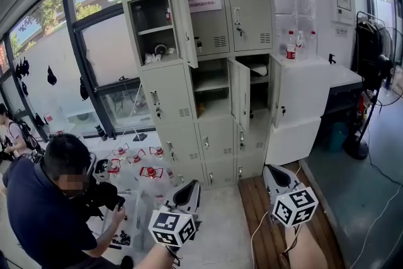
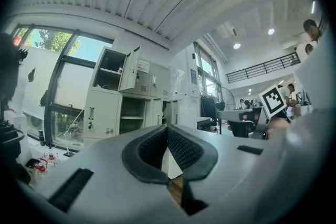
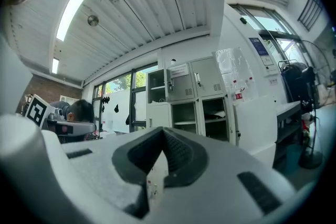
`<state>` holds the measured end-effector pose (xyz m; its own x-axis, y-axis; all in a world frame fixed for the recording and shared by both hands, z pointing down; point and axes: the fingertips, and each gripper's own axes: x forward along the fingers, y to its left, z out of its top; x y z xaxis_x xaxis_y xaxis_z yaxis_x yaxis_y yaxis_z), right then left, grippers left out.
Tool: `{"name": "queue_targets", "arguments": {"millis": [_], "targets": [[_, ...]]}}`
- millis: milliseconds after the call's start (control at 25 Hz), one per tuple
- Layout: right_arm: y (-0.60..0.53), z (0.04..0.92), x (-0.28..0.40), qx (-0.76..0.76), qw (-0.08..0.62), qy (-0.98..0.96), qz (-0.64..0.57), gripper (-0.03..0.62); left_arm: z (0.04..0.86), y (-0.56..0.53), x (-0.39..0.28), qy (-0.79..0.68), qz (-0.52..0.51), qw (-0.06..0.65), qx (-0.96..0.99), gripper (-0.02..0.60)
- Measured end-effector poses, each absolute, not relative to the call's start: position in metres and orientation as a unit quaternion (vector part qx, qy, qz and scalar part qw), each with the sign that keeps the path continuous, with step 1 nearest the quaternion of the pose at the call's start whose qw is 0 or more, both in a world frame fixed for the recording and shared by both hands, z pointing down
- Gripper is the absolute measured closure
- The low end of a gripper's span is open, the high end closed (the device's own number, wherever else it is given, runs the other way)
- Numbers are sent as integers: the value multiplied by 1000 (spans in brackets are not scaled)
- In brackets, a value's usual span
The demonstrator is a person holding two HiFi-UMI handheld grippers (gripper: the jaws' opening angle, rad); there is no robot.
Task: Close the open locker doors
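A grey-green locker bank [image 1: 208, 82] stands against the far wall. Three of its doors hang open: the top-left door [image 1: 185, 25], a middle-row door [image 1: 240, 94] and a wide right door [image 1: 301, 92]. The same lockers [image 2: 131, 99] show in the left gripper view and again as the locker bank [image 3: 191, 102] in the right gripper view. My left gripper [image 1: 187, 195] and right gripper [image 1: 277, 174] are held low, well short of the lockers, both shut with nothing between the jaws.
A person [image 1: 53, 208] crouches at the lower left beside several red-and-white items [image 1: 141, 167] on the floor. A standing fan [image 1: 371, 72] and a cable [image 1: 378, 198] are at the right. A wooden floor strip [image 1: 264, 217] lies under my right gripper.
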<state>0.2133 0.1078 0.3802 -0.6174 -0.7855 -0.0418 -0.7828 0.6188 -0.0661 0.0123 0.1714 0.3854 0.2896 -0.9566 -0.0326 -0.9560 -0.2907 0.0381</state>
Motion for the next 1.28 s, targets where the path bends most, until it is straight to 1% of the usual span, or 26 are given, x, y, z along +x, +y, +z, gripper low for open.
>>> {"name": "queue_targets", "arguments": {"millis": [280, 440, 520, 640, 800, 840, 960, 1280], "targets": [[102, 373, 207, -408, 43, 912, -22, 592, 380, 166, 11, -606, -33, 2, 795, 578], [100, 368, 205, -385, 51, 922, -18, 567, 377, 165, 16, -610, -35, -3, 791, 569], [98, 366, 203, -369, 51, 928, -14, 533, 377, 163, 20, -611, -34, -4, 791, 540], [95, 363, 200, -349, 53, 935, -10, 507, 376, 161, 26, -615, -30, -8, 788, 489], [91, 360, 202, -326, 52, 944, 1, 476, 377, 156, 39, -619, -21, -15, 785, 379], [89, 360, 203, -320, 52, 946, 2, 466, 378, 154, 43, -620, -18, -17, 784, 361], [80, 359, 208, -303, 56, 951, -2, 461, 382, 147, 55, -624, -12, -17, 781, 334], [58, 354, 213, -265, 68, 962, -16, 462, 382, 132, 75, -637, -15, -14, 771, 318]]}}
